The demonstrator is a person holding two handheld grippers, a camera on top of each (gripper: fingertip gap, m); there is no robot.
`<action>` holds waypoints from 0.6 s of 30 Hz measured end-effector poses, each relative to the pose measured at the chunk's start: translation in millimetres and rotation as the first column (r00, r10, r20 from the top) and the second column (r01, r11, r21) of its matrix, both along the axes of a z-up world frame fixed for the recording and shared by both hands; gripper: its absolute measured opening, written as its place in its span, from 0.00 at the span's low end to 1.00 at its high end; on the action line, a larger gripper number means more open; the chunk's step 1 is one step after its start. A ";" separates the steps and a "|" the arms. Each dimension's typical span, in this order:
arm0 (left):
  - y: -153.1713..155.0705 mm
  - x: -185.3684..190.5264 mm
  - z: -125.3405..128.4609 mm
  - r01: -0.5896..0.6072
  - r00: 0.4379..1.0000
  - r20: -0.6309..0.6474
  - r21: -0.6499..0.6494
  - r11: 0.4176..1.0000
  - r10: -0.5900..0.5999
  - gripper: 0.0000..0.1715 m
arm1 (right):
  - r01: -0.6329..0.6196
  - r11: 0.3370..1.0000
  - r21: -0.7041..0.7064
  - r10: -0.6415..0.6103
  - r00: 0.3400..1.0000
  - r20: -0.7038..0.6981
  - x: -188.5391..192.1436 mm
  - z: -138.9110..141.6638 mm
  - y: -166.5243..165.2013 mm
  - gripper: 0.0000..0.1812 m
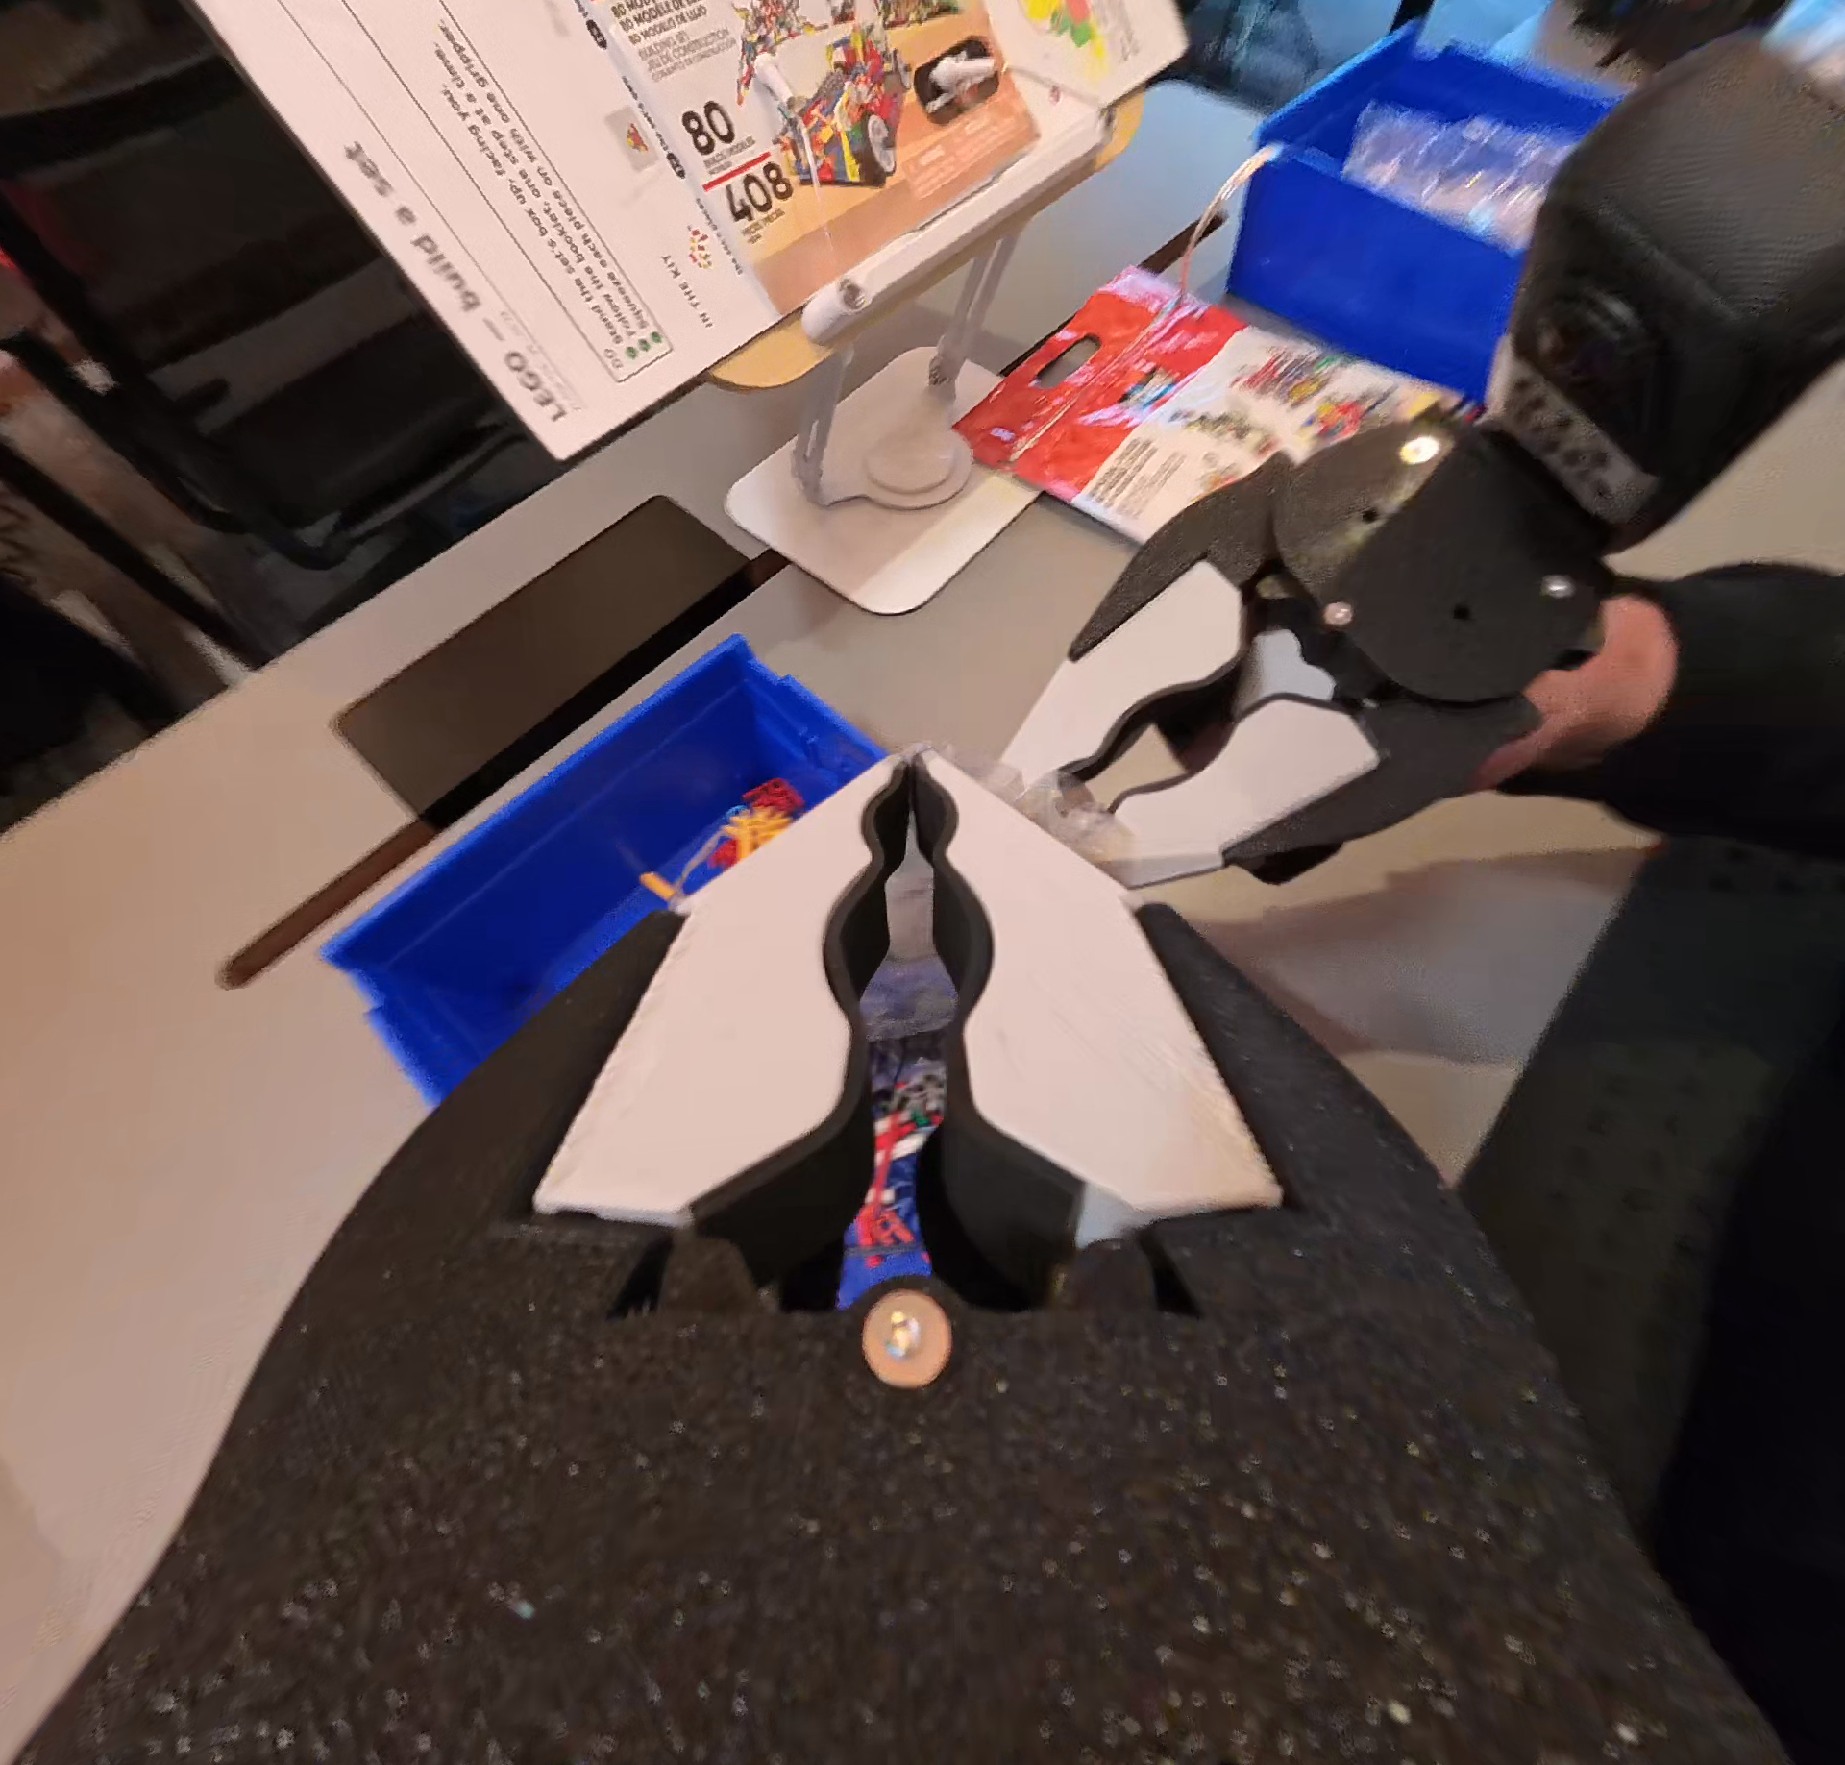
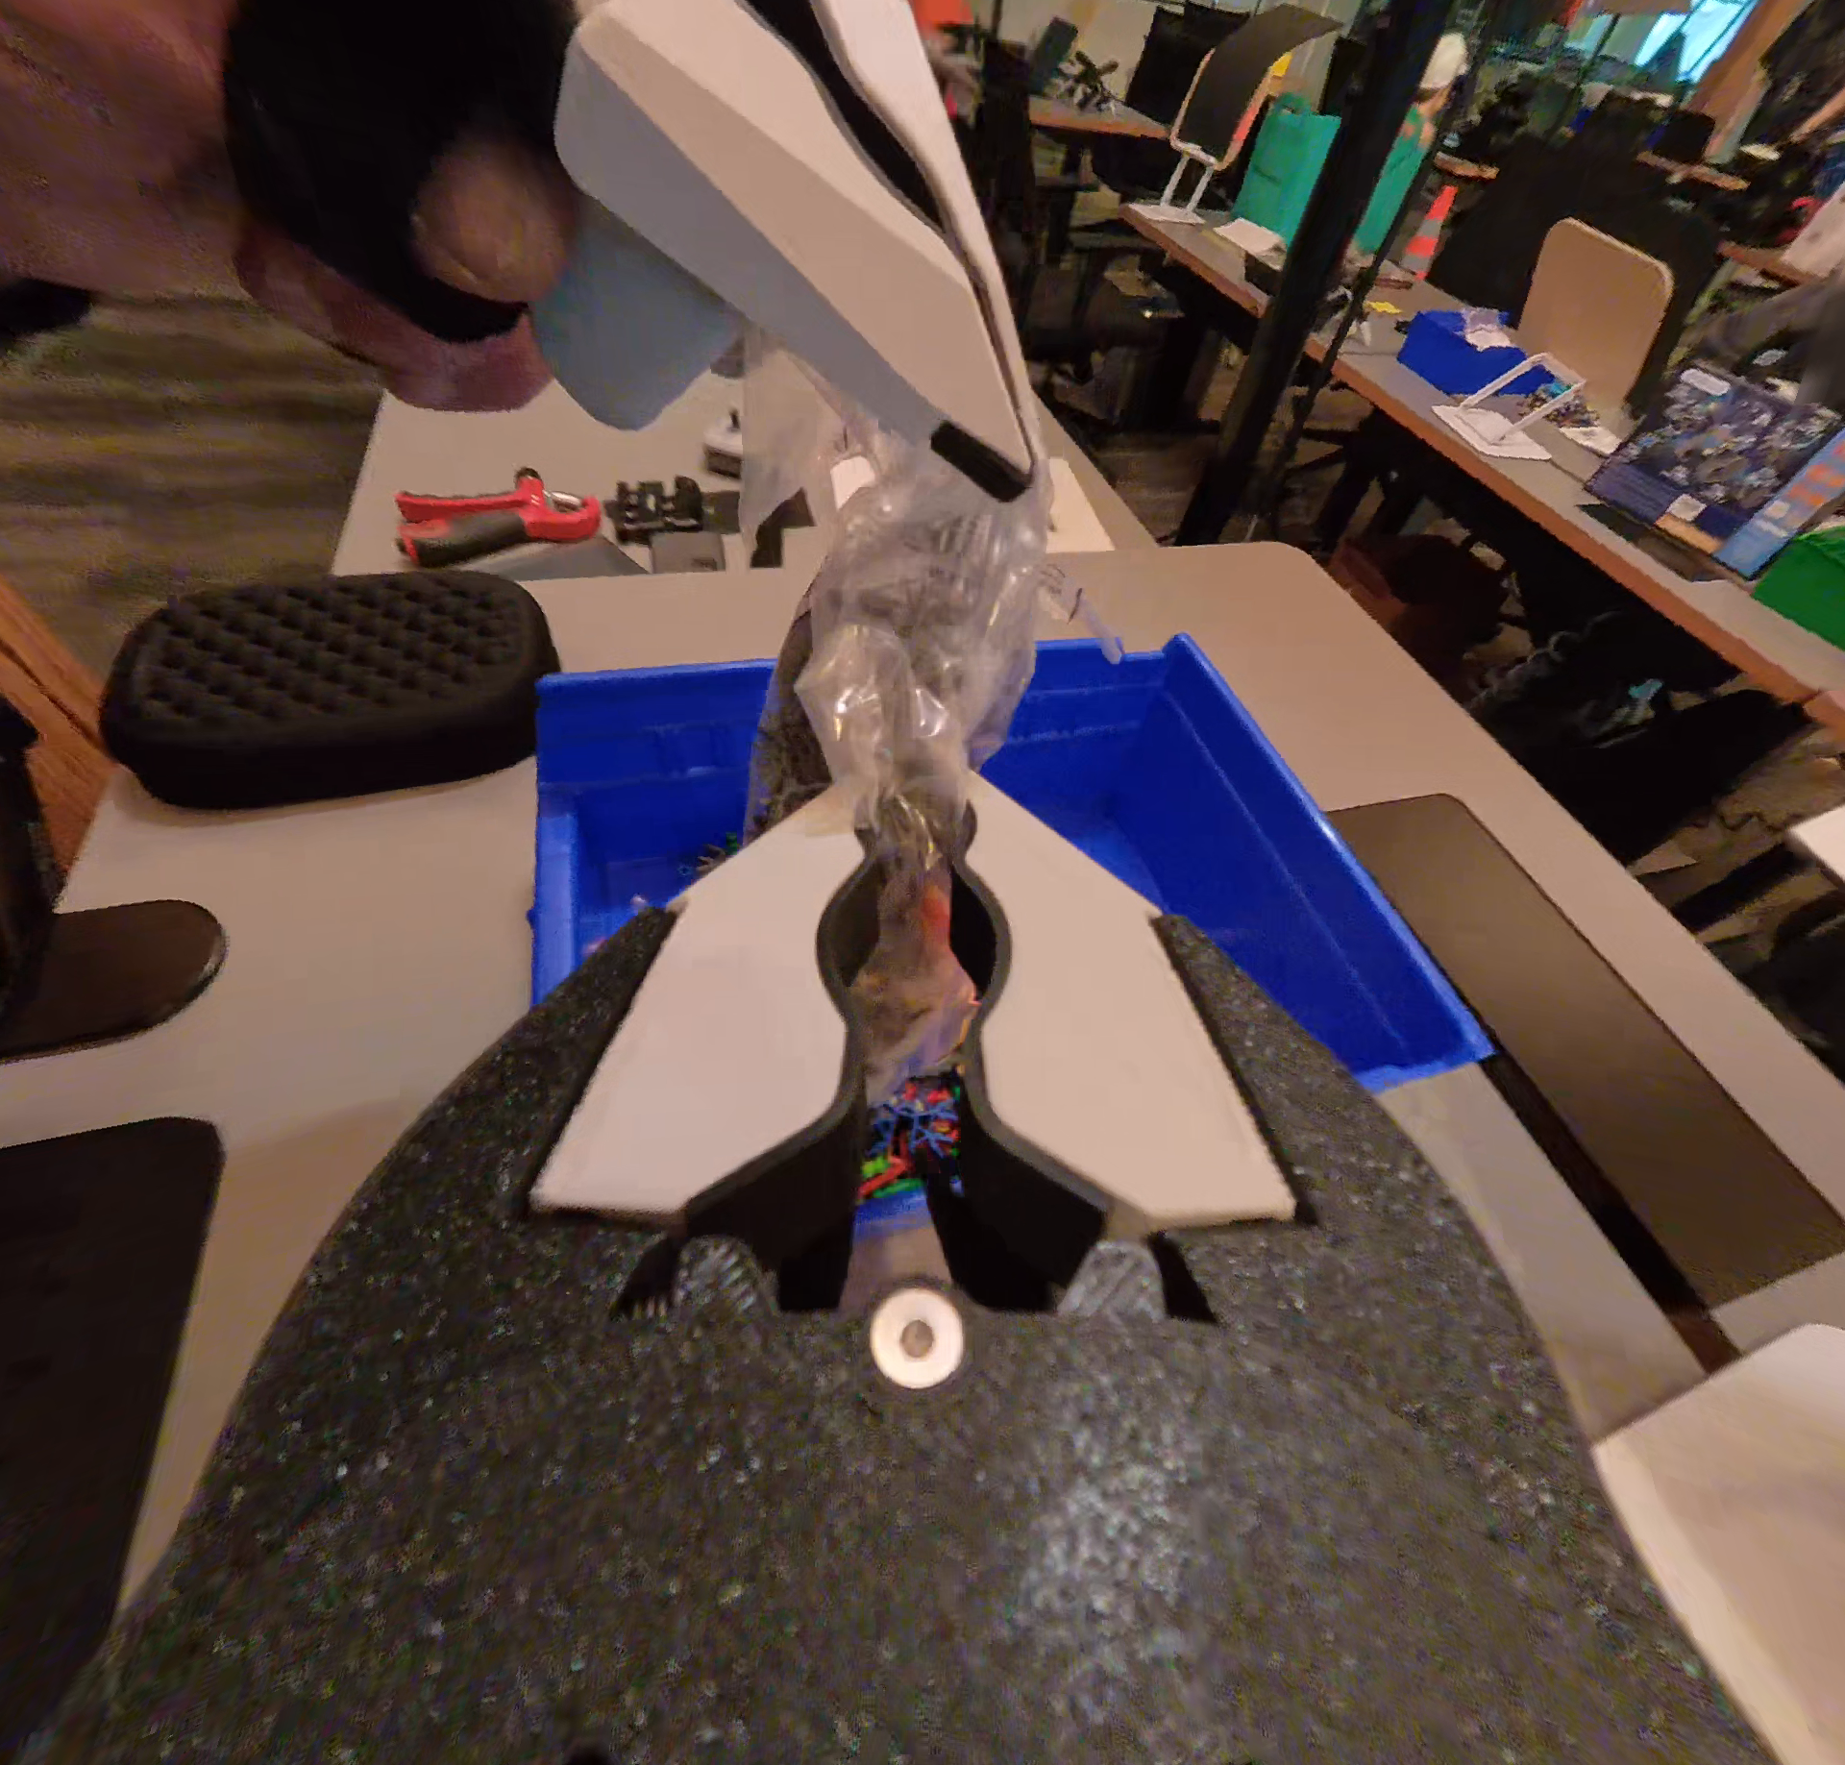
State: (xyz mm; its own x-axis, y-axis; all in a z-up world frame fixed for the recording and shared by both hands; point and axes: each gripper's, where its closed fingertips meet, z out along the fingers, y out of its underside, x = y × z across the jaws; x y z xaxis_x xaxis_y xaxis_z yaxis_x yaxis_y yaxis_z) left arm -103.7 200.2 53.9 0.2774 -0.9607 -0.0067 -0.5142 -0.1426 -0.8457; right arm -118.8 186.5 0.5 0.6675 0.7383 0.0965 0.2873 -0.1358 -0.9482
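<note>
Together both grippers (image 2: 914, 819) (image 2: 1008, 469) pinch a plastic bag (image 2: 919, 639).

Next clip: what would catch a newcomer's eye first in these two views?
A crumpled clear plastic bag stretched between both grippers: the left gripper pinches its top, the right gripper its lower end. Directly beneath sits a blue bin holding small colourful pieces. Behind it, a stand props up a large printed sheet.

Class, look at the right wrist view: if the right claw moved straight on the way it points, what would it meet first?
Probably the left claw, which pinches the far end of the clear plastic bag that the right claw also grips. Depth is hard to judge; the blue bin lies below that line.
</note>
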 end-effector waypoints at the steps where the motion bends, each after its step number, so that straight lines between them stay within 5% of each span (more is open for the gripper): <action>1: 1.6 -1.0 0.0 0.001 0.999 0.032 -0.047 0.999 0.000 0.00 | -0.017 0.999 -0.047 0.014 0.998 -0.061 2.4 1.1 -2.0 0.00; 4: 6.4 -5.7 11.8 0.023 0.989 0.147 -0.101 0.995 -0.008 0.00 | -0.058 0.980 -0.191 0.012 0.973 -0.230 13.9 2.6 -3.5 0.00; 7: 1.2 -15.6 42.7 0.089 0.959 0.272 -0.022 0.996 -0.080 0.15 | -0.094 0.962 -0.258 0.007 0.947 -0.320 24.8 -1.1 -6.3 0.00; 12: -12.0 -22.6 9.7 0.159 0.984 0.057 0.149 0.976 -0.169 0.31 | -0.232 0.926 -0.298 0.051 0.859 -0.509 34.0 15.3 -19.7 0.00; 15: -11.5 -15.2 -6.0 0.158 0.987 -0.016 0.195 0.968 -0.158 0.30 | -0.299 0.903 -0.308 0.093 0.836 -0.541 33.3 17.6 -27.0 0.00; 18: -16.6 -5.6 -2.3 0.184 0.979 0.053 0.164 0.969 -0.195 0.11 | -0.353 0.877 -0.325 0.126 0.823 -0.554 29.9 15.5 -32.7 0.00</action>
